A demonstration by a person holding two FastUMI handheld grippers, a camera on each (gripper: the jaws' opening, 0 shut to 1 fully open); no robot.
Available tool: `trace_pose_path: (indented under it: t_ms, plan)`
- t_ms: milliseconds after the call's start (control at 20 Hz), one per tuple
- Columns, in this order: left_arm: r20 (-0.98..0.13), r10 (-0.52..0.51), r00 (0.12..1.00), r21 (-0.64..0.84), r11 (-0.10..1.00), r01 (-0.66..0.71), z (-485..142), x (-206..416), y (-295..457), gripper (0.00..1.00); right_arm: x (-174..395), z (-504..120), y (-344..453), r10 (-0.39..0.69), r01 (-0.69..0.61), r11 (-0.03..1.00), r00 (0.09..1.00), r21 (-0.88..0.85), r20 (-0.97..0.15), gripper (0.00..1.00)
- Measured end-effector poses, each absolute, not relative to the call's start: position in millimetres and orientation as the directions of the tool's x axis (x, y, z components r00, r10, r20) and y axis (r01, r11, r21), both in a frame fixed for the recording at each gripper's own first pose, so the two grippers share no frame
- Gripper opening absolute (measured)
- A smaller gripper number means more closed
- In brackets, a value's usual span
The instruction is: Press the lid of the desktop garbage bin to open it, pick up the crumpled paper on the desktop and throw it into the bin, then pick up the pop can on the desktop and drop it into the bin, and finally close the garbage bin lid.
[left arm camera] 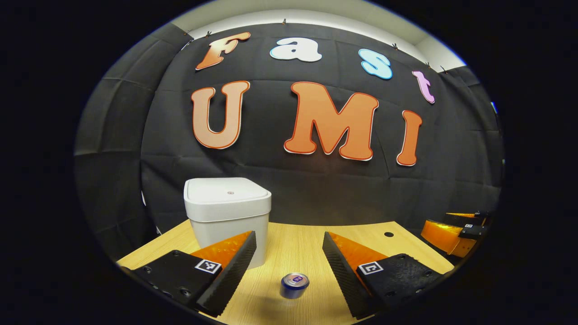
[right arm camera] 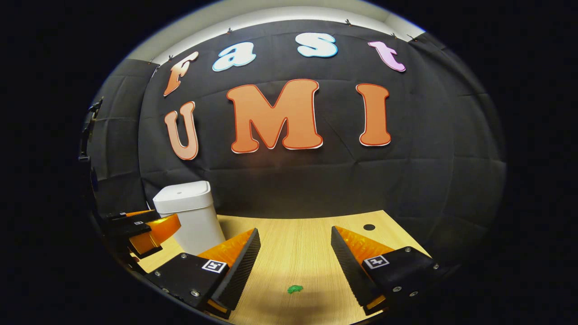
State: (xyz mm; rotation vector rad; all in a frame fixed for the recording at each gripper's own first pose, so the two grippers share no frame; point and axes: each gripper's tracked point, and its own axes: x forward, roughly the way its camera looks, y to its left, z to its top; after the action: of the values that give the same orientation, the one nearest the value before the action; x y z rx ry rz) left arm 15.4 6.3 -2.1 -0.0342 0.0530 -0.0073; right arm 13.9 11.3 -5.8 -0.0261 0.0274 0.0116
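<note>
Left gripper view, tool: the left gripper point(left arm camera: 289, 255) hangs above the desk with its two fingers wide apart and nothing between them.
Left gripper view, bin: the white square plastic garbage bin point(left arm camera: 228, 216) stands on the light wooden desktop point(left arm camera: 293, 243) towards the back left, partly behind the left finger; its lid point(left arm camera: 226, 192) lies flat and closed, so the first step looks not yet done.
Left gripper view, can: the small blue pop can with a silver top point(left arm camera: 294, 285) stands upright on the desk, low in the gap between the fingers but untouched.
Left gripper view, risk: a press that lands off the lid's middle may fail to release it or push the light bin back (it likely slides easily); a low sweep towards the bin could knock the can over and set it rolling.
Left gripper view, surroundings: the right gripper point(left arm camera: 456, 232) waits at the far right edge, well apart from bin and can; a dark round hole point(left arm camera: 389, 234) marks the desk near the back.
Right gripper view, tool: the right gripper point(right arm camera: 295, 257) is also spread open and empty.
Right gripper view, paper: the small green crumpled paper point(right arm camera: 295, 289) lies on the desk between and below its fingers.
Right gripper view, risk: so small a wad could slip from the closing fingers, or be dropped on a closed lid if the order is rushed.
Right gripper view, obstruction: the left gripper point(right arm camera: 144, 230) sits just in front of the bin point(right arm camera: 189, 214), in the way of a straight path to it.
</note>
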Motion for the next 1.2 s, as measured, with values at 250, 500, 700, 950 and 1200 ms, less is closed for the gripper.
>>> trace_pose_path:
  t_ms: [250, 500, 700, 950, 1200]
  plan:
    - [-0.055, -0.001, 0.999, -0.031, 1.0, -0.001, -2.1, 17.0, 8.0, 0.94, 16.3, -5.1, 10.5, 0.012, -0.012, 1.0, 0.999, -0.02, -0.031, 0.94]
    - [-0.065, 0.0, 0.998, -0.03, 1.0, -0.002, -4.4, 18.1, 8.8, 0.94, 17.3, -5.5, 7.4, 0.003, -0.004, 1.0, 1.0, -0.022, -0.031, 0.94]
    - [-0.061, -0.003, 0.998, -0.024, 1.0, 0.002, -4.0, 19.8, 8.7, 0.94, 19.4, -4.3, 6.4, -0.004, 0.003, 1.0, 1.0, -0.021, -0.03, 0.94]
    - [-0.042, -0.007, 0.999, -0.007, 1.0, 0.007, 1.1, 21.2, 8.8, 0.94, 21.8, -4.3, 6.6, -0.008, 0.007, 1.0, 0.999, -0.021, -0.032, 0.94]
    - [-0.005, -0.009, 1.0, 0.005, 1.0, 0.009, 10.2, 25.2, 10.4, 0.94, 21.3, -0.5, 5.9, -0.018, 0.018, 0.999, 1.0, -0.028, -0.018, 0.94]
